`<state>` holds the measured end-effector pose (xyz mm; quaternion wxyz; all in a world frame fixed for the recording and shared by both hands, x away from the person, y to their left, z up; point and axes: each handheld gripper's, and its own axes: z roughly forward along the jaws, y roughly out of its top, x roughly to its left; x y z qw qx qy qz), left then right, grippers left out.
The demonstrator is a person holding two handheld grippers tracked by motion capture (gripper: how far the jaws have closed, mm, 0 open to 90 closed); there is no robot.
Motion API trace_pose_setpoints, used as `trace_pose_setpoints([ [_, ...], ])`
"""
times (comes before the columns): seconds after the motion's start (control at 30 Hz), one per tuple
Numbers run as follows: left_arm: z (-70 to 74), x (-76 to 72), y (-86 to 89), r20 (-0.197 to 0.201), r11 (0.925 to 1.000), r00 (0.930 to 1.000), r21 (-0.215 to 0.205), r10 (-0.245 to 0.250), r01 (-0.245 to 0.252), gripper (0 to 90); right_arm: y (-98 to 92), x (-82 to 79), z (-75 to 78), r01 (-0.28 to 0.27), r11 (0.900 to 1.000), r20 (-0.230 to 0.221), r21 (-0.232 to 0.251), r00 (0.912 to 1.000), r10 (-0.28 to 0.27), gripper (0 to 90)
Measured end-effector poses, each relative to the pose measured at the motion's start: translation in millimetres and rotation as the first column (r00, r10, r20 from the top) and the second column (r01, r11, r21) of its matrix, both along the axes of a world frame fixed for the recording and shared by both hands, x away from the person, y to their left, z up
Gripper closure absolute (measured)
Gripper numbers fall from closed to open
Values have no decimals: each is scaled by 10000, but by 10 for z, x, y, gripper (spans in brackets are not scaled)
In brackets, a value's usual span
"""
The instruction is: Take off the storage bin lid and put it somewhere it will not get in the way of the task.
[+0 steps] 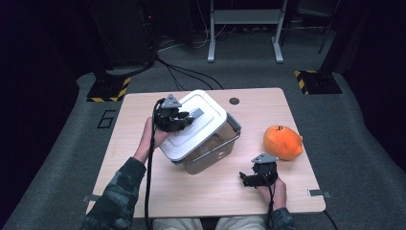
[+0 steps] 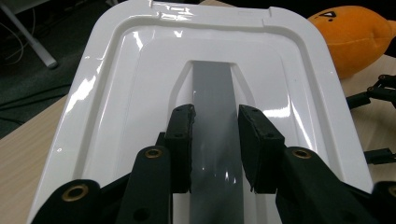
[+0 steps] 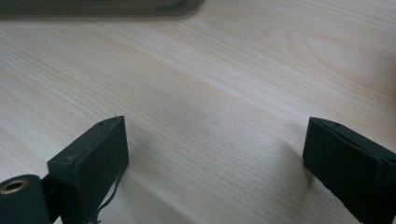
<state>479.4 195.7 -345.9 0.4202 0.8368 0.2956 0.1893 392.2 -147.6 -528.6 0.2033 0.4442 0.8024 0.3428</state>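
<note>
On the bench (image 1: 143,158), the lidded storage box (image 1: 210,143) sits tilted near centre, well clear of every edge; open wood in front and to its left. Orange plush toy (image 1: 282,142) near the right edge. Left gripper (image 2: 215,135) fingers (image 2: 180,140) clamped on the lid's grey handle strip (image 2: 214,88). Right gripper (image 3: 215,154) rests low over bare wood near the front edge, fingers (image 3: 100,154) wide apart, holding nothing.

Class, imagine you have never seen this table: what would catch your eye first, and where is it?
First, the white lid of the clear storage box at mid-table, tipped up, with the left gripper clamped on its grey handle. Next, the orange plush toy at the right. The right gripper rests open on the wooden table near the front edge.
</note>
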Motion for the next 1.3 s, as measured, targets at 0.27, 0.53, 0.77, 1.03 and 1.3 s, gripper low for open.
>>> trace_pose_setpoints([
  [0.27, 30, 1, 172, 71, 9991, 9991, -105, 422, -421, 663, 0, 0, 0, -3, 10000, 1, -1, 10000, 3, 62],
  [0.53, 50, -8, 365, 155, 9960, 9959, -66, 890, -889, 663, 0, -1, 0, -2, 10000, 6, -7, 10000, 2, 62],
  [0.77, 66, -9, 567, 229, 9901, 9899, -34, 1401, -1400, 663, 3, -4, 1, 16, 10000, -17, 10, 10000, -16, 62],
  [1.03, 70, -13, 813, 289, 9789, 9785, -210, 2040, -2035, 663, 6, -7, 0, 50, 10000, -16, 14, 10000, -50, 62],
  [1.3, 37, -4, 1055, 215, 9636, 9635, -251, 2667, -2661, 663, 6, -8, 1, 32, 10000, -20, 10, 10000, -32, 62],
])
